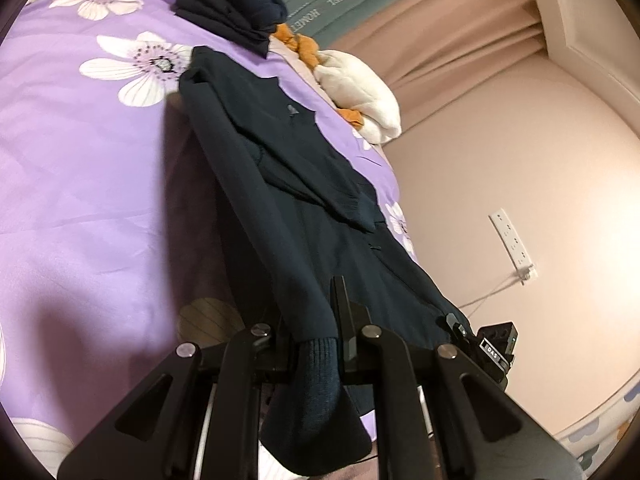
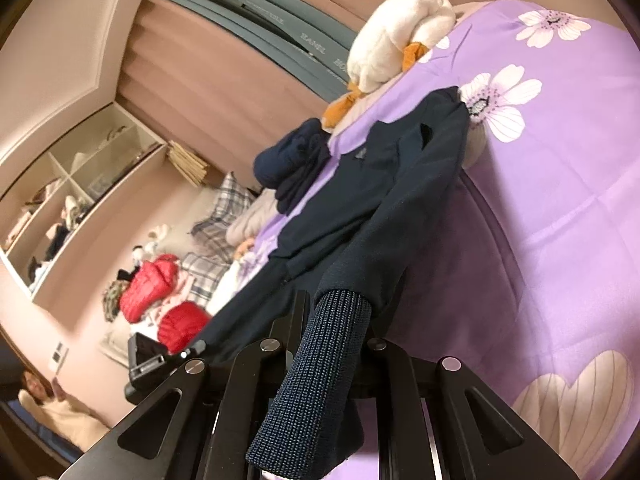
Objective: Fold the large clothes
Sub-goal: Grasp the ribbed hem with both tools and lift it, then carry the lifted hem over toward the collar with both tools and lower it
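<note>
My left claw [image 1: 320, 344] and right claw [image 2: 332, 344] each pinch a ribbed cuff of the sweater [image 1: 304, 152], spread across the bed [image 1: 80, 160]. Soft, limp knit; cuffs grip best.

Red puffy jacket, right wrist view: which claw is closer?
Left. The left claw sits in front of the red puffy jacket, on that side of the navy knit sweater; the right claw grips the opposite cuff, farther off.
</note>
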`<state>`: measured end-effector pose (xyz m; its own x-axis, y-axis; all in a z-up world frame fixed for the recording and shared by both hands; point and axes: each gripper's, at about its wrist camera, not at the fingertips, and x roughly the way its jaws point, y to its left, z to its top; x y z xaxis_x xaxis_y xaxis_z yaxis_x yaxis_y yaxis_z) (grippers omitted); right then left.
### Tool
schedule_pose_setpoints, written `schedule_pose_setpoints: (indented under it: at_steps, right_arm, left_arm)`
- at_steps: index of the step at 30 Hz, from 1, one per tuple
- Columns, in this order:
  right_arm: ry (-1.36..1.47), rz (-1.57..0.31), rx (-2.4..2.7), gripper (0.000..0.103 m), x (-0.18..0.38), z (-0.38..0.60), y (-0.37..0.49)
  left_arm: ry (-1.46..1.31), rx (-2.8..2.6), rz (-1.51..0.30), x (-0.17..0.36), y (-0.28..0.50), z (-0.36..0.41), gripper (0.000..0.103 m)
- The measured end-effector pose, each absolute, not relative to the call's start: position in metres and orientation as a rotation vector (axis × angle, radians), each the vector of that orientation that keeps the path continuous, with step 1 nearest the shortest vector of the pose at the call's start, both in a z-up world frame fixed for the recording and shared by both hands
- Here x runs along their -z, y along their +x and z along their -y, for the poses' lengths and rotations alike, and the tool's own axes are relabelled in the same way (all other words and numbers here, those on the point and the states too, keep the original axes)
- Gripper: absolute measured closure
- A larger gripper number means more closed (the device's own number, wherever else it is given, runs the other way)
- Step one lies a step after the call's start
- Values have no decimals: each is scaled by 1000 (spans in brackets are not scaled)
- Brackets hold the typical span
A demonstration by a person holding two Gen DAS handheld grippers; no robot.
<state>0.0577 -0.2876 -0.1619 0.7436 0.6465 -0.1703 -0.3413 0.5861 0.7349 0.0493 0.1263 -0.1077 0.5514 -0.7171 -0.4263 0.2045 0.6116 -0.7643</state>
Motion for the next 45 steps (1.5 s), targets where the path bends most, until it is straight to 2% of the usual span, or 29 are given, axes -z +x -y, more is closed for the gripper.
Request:
schedule_pose_setpoints:
  at_steps: [24,45]
  right_arm:
    - [704,-366,-701,89,137,286,7]
    - [655,-213,-837,89,101,281,-25]
  left_arm:
    - [-704,705,-732,71,-19,-120,91]
    - [-652,812,-610,19,-62,-124,94]
